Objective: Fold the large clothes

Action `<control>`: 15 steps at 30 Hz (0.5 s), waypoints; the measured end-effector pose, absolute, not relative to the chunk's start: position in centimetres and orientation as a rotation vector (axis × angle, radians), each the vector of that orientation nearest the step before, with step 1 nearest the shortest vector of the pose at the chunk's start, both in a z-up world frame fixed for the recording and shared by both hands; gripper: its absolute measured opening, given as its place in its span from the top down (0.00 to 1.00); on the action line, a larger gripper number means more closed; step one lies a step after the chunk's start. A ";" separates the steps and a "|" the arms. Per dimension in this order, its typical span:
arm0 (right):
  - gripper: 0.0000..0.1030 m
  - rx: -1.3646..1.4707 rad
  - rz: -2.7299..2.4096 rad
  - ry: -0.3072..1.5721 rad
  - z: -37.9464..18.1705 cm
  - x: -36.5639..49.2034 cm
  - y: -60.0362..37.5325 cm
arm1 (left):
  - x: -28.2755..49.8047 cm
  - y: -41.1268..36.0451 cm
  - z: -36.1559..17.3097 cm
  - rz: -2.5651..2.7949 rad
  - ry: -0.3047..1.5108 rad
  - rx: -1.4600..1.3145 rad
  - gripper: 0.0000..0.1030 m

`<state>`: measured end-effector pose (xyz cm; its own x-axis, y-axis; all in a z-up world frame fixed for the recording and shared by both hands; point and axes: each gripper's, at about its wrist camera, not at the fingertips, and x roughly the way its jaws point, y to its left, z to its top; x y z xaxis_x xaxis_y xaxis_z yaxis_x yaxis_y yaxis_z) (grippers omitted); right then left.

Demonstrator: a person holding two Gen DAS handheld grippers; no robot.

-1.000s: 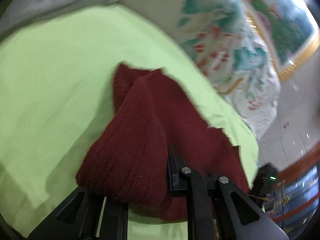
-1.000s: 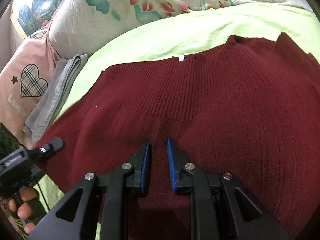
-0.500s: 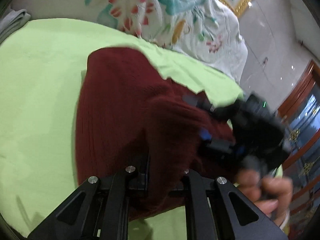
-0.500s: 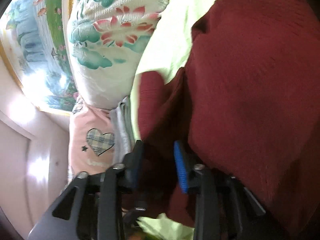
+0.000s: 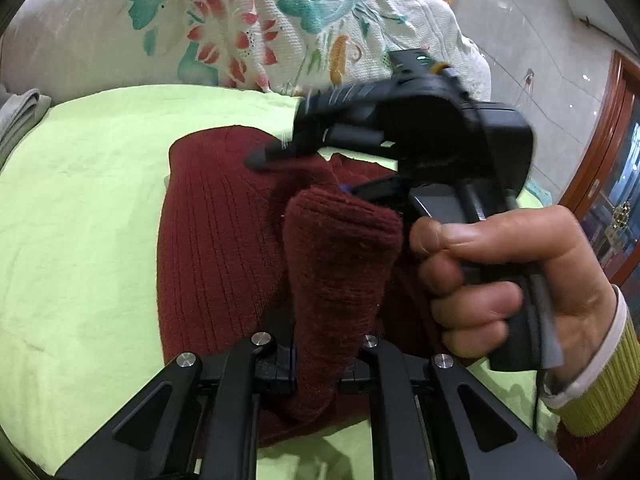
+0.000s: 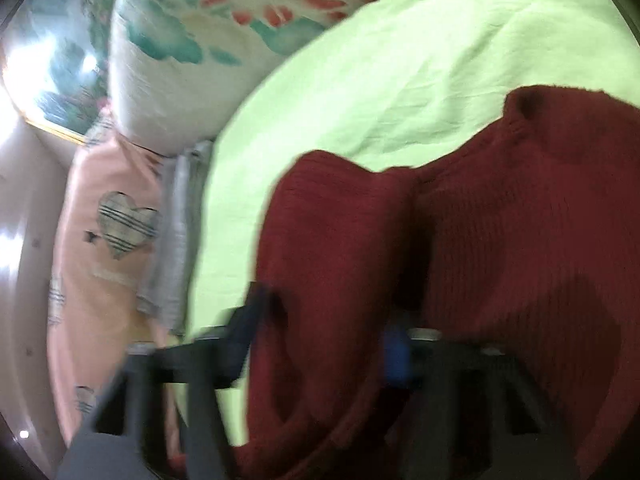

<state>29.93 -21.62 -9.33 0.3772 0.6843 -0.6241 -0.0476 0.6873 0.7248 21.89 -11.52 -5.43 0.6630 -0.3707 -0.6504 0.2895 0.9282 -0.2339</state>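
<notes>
A dark red knit sweater (image 5: 216,240) lies bunched on a lime green sheet (image 5: 80,200). My left gripper (image 5: 326,336) is shut on a raised fold of it that stands up between the fingers. A person's hand (image 5: 500,272) holds my right gripper (image 5: 302,174) just beyond, over the sweater's far edge. In the blurred right wrist view, a thick roll of the sweater (image 6: 520,220) fills the gap of the right gripper (image 6: 320,340). Its jaws are closing and still stand well apart.
A floral quilt (image 5: 240,20) is heaped along the far side of the sheet (image 6: 400,80). A folded grey garment (image 6: 176,240) and a pink one with a checked heart (image 6: 112,232) lie off the sheet's edge. A wooden door (image 5: 600,160) stands at right.
The left gripper swung across with its fold and rolled. The right gripper left the flat sweater, spread its jaws, came in beside the left one, and now has fabric between them.
</notes>
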 end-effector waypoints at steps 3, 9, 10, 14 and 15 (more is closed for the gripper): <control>0.85 0.701 0.537 1.059 -9.2 29.8 -22.5 | 21.8 -11.3 -5.0 -0.390 0.763 -0.125 0.90; 0.86 0.691 0.554 0.929 -5.1 27.4 -26.7 | 21.2 -14.5 -2.1 -0.484 0.728 -0.108 0.90; 0.86 0.681 0.553 0.912 -4.3 27.1 -27.7 | 21.2 -15.2 -1.7 -0.499 0.723 -0.107 0.90; 0.86 0.629 0.502 0.869 -2.4 26.3 -31.5 | 21.6 -19.1 -0.9 -0.565 0.715 -0.098 0.90; 0.86 0.626 0.482 0.869 -2.5 26.0 -32.6 | 21.7 -20.2 -1.0 -0.577 0.716 -0.090 0.90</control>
